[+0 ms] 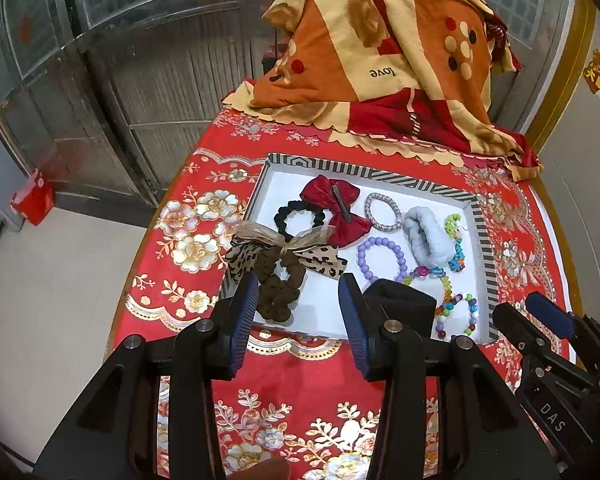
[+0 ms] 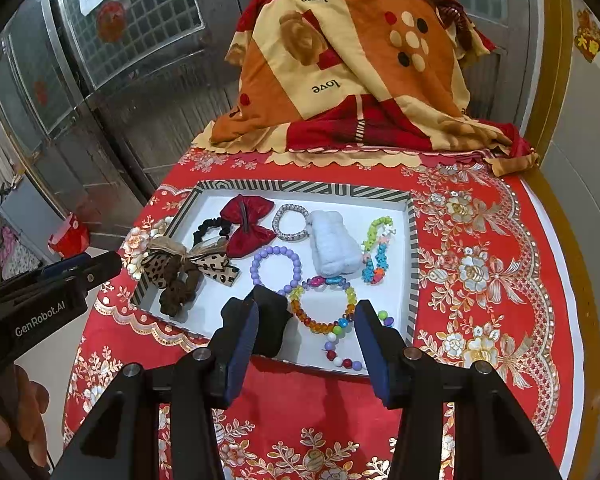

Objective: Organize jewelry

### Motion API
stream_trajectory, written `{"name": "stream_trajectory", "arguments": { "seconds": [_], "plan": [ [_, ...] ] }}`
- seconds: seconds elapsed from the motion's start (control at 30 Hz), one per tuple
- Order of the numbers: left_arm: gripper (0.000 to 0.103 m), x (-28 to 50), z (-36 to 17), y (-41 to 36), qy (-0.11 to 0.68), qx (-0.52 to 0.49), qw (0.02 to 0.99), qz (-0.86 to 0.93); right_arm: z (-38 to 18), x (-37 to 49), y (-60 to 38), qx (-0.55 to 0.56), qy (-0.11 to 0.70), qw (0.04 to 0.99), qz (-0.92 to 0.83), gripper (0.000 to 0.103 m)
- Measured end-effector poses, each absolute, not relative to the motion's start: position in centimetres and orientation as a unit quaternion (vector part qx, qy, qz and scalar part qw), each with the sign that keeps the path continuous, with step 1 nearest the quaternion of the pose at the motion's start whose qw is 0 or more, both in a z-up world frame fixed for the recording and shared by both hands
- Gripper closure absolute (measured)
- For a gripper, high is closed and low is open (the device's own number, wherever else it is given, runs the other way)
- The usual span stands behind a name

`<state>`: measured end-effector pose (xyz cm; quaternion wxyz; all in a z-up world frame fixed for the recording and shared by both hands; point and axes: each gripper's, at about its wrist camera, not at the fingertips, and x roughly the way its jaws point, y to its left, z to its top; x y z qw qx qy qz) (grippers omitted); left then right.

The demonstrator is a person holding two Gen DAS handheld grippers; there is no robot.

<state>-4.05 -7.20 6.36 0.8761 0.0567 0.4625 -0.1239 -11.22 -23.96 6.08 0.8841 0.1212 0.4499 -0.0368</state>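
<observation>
Over the striped-rim white tray (image 2: 411,236) of bracelets and scrunchies, the left gripper (image 1: 299,322) and right gripper (image 2: 306,344) are hovering, jaws apart, gripping nothing.

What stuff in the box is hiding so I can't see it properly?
- Black lumpy thing: right wrist view, the right hand-held gripper covers its near side; what it is cannot be told.
- Round multicoloured bead bracelet: right wrist view, partly behind a finger pad.
- Brown fabric scrunchie: left wrist view, the left hand-held gripper hides its edge.
- Orange patterned cloth: both views, covers something unseen.
</observation>
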Motion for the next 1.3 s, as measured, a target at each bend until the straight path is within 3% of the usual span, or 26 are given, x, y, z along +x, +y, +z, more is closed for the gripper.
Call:
{"name": "stream_trajectory", "arguments": {
  "seconds": [1.3],
  "plan": [
    [0.062,-4.37,5.87,-7.61,0.465,0.052,0.873,-0.136,5.60,-11.30,-24.51,0.113,0.461,0.880,-0.027,0.054]
  ]
}}
